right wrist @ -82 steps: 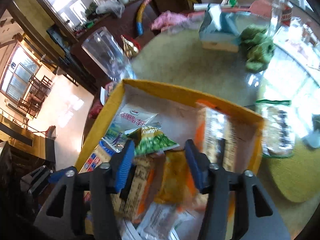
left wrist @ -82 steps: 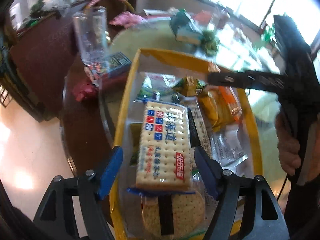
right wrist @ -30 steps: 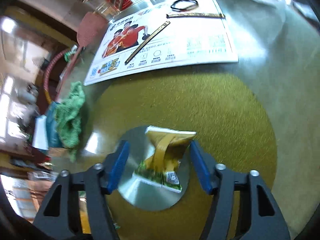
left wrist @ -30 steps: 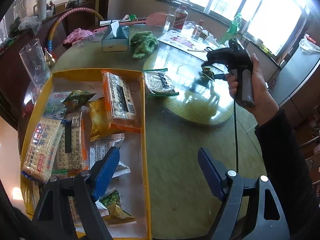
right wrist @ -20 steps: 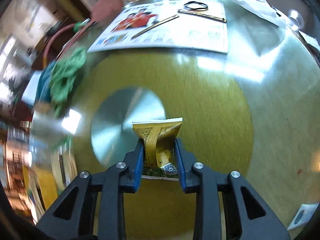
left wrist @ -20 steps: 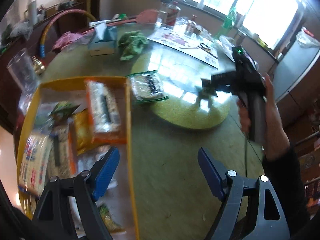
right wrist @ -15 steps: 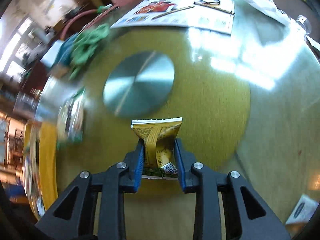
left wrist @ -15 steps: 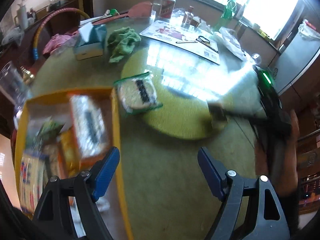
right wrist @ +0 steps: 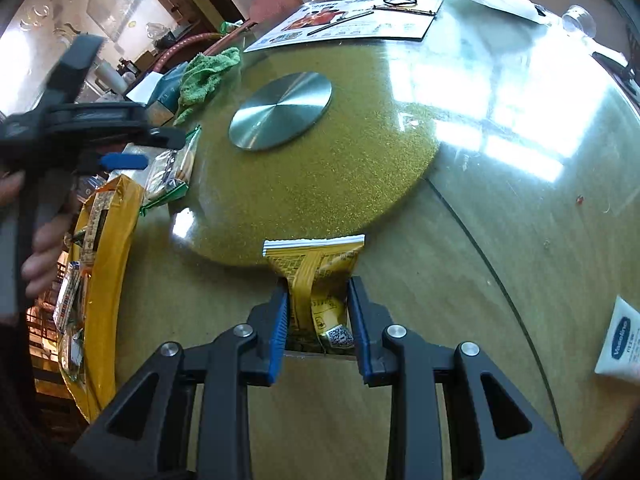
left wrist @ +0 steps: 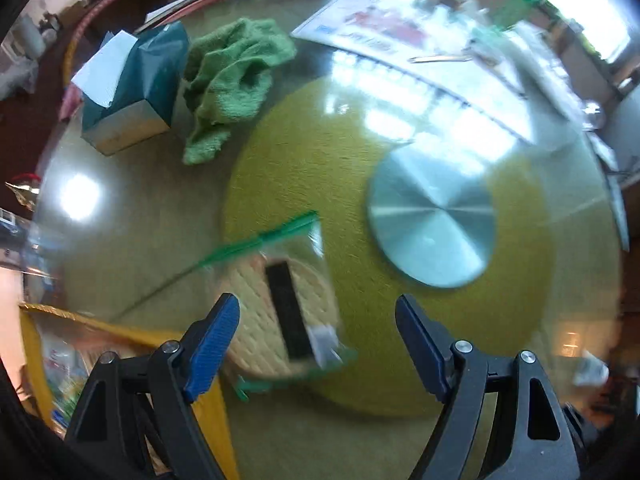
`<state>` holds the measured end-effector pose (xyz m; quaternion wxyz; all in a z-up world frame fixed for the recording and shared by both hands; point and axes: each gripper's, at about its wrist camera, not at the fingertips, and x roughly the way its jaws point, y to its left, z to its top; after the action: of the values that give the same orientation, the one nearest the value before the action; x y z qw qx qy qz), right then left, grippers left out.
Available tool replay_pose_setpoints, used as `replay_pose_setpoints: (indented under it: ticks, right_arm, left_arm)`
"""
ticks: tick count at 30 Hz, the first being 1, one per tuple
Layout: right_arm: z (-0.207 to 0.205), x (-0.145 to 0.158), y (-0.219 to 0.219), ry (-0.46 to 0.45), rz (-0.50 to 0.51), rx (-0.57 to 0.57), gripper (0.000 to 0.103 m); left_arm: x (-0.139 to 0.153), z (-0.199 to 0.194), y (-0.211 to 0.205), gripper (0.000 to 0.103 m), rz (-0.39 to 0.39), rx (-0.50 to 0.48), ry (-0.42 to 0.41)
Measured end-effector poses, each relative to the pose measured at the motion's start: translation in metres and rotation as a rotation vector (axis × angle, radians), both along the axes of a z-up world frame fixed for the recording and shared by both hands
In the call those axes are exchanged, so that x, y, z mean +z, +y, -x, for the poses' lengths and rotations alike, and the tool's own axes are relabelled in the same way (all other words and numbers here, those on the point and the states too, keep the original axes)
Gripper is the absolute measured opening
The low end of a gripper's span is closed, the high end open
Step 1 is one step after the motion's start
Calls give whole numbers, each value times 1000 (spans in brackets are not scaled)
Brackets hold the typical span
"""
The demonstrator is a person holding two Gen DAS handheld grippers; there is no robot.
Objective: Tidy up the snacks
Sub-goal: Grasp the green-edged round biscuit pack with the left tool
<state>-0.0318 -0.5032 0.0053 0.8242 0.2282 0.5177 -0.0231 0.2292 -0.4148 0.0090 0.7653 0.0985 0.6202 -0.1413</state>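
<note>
Two snacks are being dealt with at once: a yellow snack packet (right wrist: 316, 280) is pinched upright between the blue pads of the right claw (right wrist: 318, 312), lifted clear of the table (right wrist: 520, 240), presumably for carrying to the yellow tray (right wrist: 104, 280) at the near left. The left claw (left wrist: 316, 340) is held wide open and empty above the cracker pack (left wrist: 280, 308), which lies just beside the tray's far edge, apparently so that its pads can be lowered around it.
</note>
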Motion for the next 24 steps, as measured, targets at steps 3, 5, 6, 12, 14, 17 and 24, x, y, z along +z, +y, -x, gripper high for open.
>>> replay_pose_setpoints:
  ticks: [3,5,6,12,14,17,24]
  right_arm:
    - [-1,-1,3,-10,2,0,30]
    - [0,0,1,-13,-1,1,30]
    - [1,-1,1,-16,1,3,30]
    - [4,-2,-1,-27,-14,-4,30]
    - [4,-1,0,-28,-9,-5,30]
    - [6,0,2,-30,-3,-3,30]
    - [8,-2,0,-35,-17,-14,30]
  left_arm:
    - [-14,-10,-5,80,-59,7,46]
    - [-19,-16,-6,80,-113,26,23]
    - [-21,-18,-7,79,-125,37,19]
    - [-23,0,-29,76,-164,-8,-4]
    - [-23,15,-37,76,-151,-44,2]
    - [-18,35,-46,76,-79,-110,34]
    - [-11,42,-30,77,-67,29,31]
